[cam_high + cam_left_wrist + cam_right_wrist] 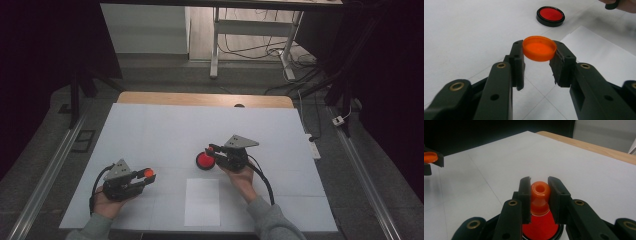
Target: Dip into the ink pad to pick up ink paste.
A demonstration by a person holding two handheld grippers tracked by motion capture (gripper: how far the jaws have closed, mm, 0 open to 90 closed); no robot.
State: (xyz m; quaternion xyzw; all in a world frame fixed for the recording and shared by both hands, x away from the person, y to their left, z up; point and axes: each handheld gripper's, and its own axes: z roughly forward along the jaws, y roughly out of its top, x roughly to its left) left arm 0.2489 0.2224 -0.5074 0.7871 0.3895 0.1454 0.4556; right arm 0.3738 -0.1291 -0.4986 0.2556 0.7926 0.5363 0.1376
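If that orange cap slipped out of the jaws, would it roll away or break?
The orange cap looks like thin plastic, so probably light and unlikely to break. It is round and shallow, so it would likely land flat, though it might roll if it landed on edge. The left gripper holds it by its rim.

A wooden desk (150, 98) covered by a broad white sheet (150, 130) carries a round red black-rimmed dish (203, 162) near its middle and a smaller white paper rectangle (202, 202) just beyond its near edge.

Left tool (146, 176) and right tool (212, 150) each clamped, held apart.
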